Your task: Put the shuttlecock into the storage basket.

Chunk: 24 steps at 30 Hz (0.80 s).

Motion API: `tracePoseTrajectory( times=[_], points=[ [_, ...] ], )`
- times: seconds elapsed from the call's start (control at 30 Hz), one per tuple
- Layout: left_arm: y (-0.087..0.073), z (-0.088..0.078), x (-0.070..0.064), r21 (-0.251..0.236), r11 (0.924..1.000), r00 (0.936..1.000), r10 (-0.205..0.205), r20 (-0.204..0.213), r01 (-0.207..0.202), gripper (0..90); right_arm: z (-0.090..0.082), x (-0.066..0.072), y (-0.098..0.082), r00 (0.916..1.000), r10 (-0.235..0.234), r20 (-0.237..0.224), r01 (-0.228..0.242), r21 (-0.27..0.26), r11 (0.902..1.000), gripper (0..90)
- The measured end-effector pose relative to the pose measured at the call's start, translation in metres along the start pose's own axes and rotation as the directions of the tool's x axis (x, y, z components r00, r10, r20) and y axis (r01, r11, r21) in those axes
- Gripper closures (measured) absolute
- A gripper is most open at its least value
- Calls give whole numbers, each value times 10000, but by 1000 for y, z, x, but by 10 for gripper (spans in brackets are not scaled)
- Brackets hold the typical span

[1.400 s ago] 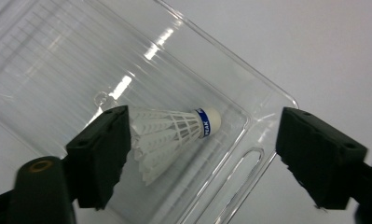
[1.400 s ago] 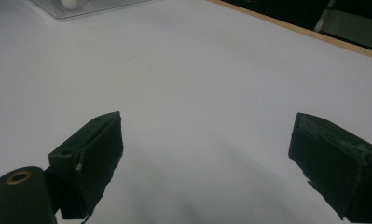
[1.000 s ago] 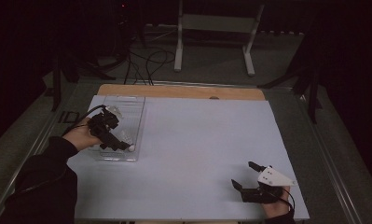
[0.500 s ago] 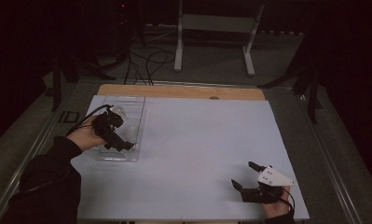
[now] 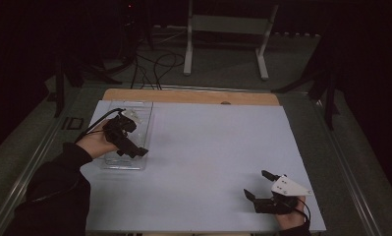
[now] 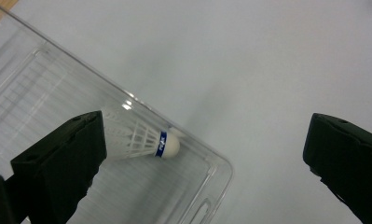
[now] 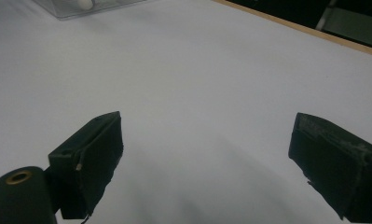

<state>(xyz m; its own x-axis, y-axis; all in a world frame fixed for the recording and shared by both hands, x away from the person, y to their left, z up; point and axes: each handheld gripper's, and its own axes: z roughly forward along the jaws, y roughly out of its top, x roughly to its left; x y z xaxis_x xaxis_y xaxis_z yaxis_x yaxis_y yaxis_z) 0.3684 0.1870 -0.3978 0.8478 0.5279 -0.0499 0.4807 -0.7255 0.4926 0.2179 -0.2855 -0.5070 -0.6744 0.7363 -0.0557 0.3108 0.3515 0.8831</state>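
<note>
White sheet: it covered the table top and served as the landmark; a bare wooden strip showed beyond its far edge.
Right gripper: it sat at the sheet's near right corner, low over the surface, held by a hand coming in from the near edge. A grey three-cornered plate rode on top of it. Its jaws were spread wide with nothing between them; in the right gripper view only the pale sheet lay in the gap.
Sleeve: a dark sleeve entered at the sheet's near left corner and led up to the left hand.
Left gripper: it was held over the left side of the sheet, above the clear tray's near half, with a black cable looping from it. Its jaws stood far apart, gripping nothing, as the left gripper view showed.
Clear plastic tray: it rested along the sheet's left edge, well apart from the right gripper. In the left gripper view its transparent wall and rounded corner were plain.
Shuttlecock: white, with a blue band by its rounded cork, it lay on its side inside the tray, the cork close against the tray's wall. One jaw hid part of its skirt.
Beyond the sheet: past the wooden strip, cables lay on a grey floor beside a white metal stand; the rest was dark.
</note>
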Motion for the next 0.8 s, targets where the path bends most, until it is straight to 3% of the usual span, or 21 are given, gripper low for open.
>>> tracePoseTrajectory(
  times=[0.17,0.23,0.57,0.8],
  points=[
    [7,0,-5,-179,9998,10000,-55,9,56,2,0,0,0,10000,24,-20,-24,-2,10000,99],
    [10,1,-6,-203,9998,9998,-13,199,17,1,0,0,0,10000,9,-10,-9,1,10000,99],
    [25,16,-21,-163,9990,9978,424,508,-416,2,0,0,0,10000,79,-46,-79,-8,10000,99],
    [32,20,-30,-629,9958,9954,705,654,-664,2,-1,-1,0,10000,79,-28,-79,-31,10000,99]
  ],
)
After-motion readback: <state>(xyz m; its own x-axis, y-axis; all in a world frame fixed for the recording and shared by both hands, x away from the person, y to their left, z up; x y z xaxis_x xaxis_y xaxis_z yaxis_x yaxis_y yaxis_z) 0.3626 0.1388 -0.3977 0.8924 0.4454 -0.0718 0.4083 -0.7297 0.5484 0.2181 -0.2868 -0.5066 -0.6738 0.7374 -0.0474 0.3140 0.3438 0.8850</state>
